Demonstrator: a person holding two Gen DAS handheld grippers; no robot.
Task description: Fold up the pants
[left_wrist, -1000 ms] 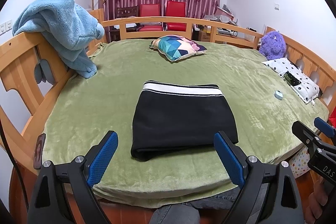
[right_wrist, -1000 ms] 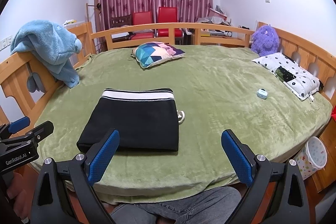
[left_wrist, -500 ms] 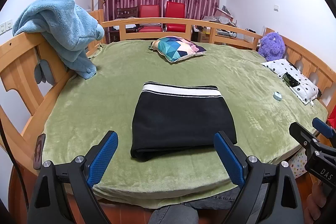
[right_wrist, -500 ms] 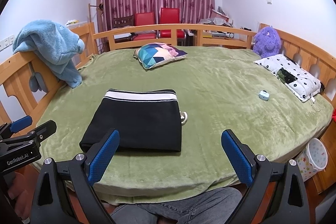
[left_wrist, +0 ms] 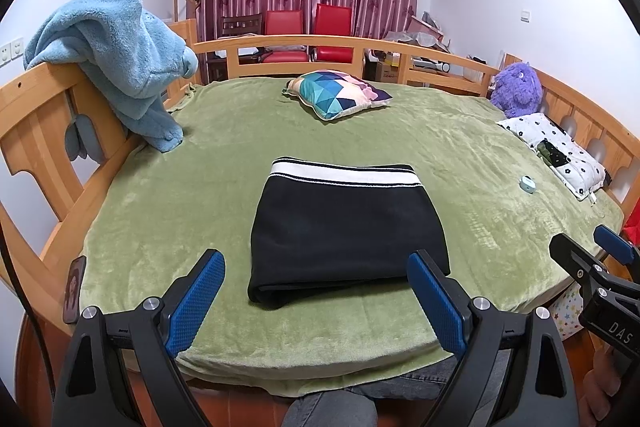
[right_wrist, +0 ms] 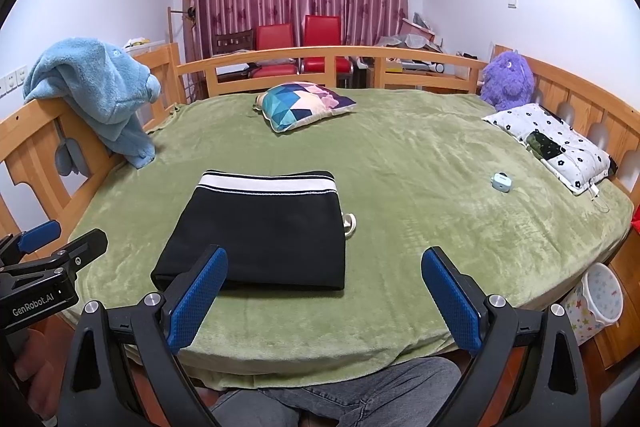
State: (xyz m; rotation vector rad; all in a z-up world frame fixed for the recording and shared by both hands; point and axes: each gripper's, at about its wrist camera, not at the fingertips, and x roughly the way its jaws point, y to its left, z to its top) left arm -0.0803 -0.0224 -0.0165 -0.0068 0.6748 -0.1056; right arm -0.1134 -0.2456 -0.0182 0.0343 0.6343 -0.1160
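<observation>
The pants (left_wrist: pixel 346 227) are laid as a compact black rectangle on the green blanket (left_wrist: pixel 480 155) of the bed, near the front edge and well apart from everything else on it. The white waistband (left_wrist: pixel 344 175) is turned to the far side, and the thick folded edge faces the person, where several layers can be seen stacked one on another. A pale cord end (right_wrist: pixel 349 223) is seen just beside the right edge of the bundle; it is probably the drawstring and was left out of the fold.

The left gripper (left_wrist: pixel 316 301) is held low before the bed edge with its fingers (left_wrist: pixel 196 301) spread wide, and nothing is pinched between them. The right gripper (right_wrist: pixel 324 301) is held in the same way, its blue fingers (right_wrist: pixel 450 301) also wide apart and empty. Neither of them touches the cloth. It is judged that both tools are kept back and open because the fold is already finished, so the bundle is not disturbed.

The patterned cushion (left_wrist: pixel 338 93), the spotted pillow (left_wrist: pixel 556 151) and the small blue case (left_wrist: pixel 527 184) are placed far from the pants, so free space is left around the work. The blue towel (left_wrist: pixel 120 63) is hung over the wooden rail, outside the folding area.
</observation>
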